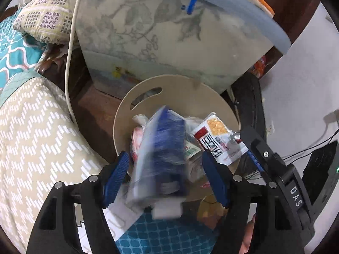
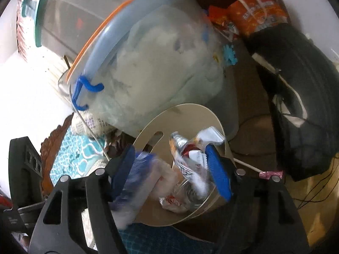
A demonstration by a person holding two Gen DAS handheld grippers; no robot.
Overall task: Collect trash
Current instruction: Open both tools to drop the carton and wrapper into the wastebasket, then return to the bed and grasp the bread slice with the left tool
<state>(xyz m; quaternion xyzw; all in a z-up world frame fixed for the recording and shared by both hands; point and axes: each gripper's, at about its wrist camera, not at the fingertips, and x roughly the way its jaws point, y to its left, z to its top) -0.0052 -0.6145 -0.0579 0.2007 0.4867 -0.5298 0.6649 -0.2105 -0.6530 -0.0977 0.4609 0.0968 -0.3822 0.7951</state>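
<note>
Both claws hang over the mouth of the round beige bin [image 1: 182, 89], close together. The left gripper [image 1: 167, 175] has its blue pads spread wide, and a blue and clear plastic wrapper [image 1: 163, 148] sits blurred in the gap between them, touching neither pad that I can see. The right gripper [image 2: 171, 171] is parted as well; a red and white snack packet [image 2: 190, 158] lies between its fingers and close against the right-hand pad, though the blur leaves it unclear whether it touches.

Room is tight here. A quilted cushion [image 1: 36, 131] crowds the bin's left edge, and a black bag [image 2: 300, 97] stands just beside it on the right, leaving only a narrow strip of brown floor [image 1: 93, 110] around the rim.

Inside the bin lie crumpled wrappers: a packet printed with yellow corn [image 1: 218, 135] and pale plastic under it.

Behind the bin, touching its far rim, stands a large clear storage box [image 1: 169, 42] with a blue lid and blue clip handles, stuffed with pale fabric. An orange snack bag [image 2: 256, 10] rests further back.
</note>
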